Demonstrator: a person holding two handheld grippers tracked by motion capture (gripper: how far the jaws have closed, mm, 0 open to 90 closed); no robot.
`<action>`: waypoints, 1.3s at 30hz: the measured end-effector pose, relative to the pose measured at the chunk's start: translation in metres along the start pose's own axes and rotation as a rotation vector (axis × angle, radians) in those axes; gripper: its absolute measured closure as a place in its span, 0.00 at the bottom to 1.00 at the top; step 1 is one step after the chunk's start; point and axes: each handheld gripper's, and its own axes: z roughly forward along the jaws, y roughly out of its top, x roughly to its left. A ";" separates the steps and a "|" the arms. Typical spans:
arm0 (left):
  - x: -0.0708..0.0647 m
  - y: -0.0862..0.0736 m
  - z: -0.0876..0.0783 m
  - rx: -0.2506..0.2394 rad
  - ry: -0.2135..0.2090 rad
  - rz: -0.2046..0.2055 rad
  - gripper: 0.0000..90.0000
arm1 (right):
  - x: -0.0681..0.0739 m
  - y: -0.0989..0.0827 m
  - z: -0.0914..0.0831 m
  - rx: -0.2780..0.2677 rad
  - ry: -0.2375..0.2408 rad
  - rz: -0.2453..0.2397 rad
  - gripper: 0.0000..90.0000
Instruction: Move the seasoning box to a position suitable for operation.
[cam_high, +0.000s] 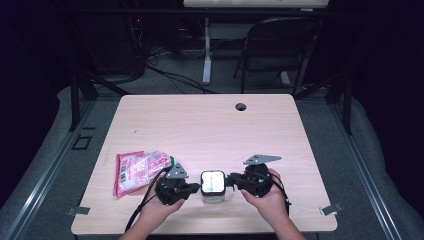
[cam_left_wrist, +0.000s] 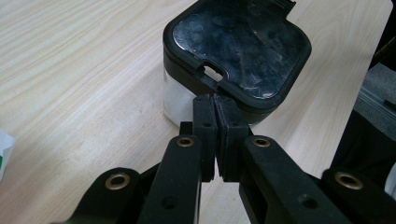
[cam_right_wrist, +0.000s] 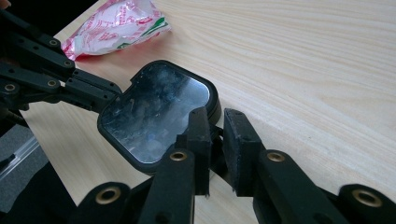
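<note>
At the lower middle of the high view I have the small clear box with a black-framed shiny lid (cam_high: 213, 186) between my grippers. My left gripper (cam_left_wrist: 215, 109) is pinched shut at its lid rim; my right gripper (cam_right_wrist: 215, 126) stands slightly parted beside the opposite edge. Farther left lies a red-and-white plastic packet (cam_high: 139, 170) on the pale wooden table (cam_high: 210, 125).

Both tongs, the left (cam_high: 194, 187) and the right (cam_high: 231, 181), are black with brass-ringed rivets, grey three-cornered top plates and trailing black cables.
</note>
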 end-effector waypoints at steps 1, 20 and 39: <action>0.000 0.000 0.000 0.000 0.000 0.000 0.98 | 0.000 0.000 0.000 -0.005 0.000 0.012 0.89; 0.000 0.000 -0.001 -0.006 -0.011 0.000 0.97 | -0.005 -0.005 0.000 -0.035 0.041 0.047 0.92; -0.002 0.006 -0.007 -0.048 -0.017 -0.009 0.96 | -0.002 -0.005 -0.003 -0.066 0.027 0.029 0.77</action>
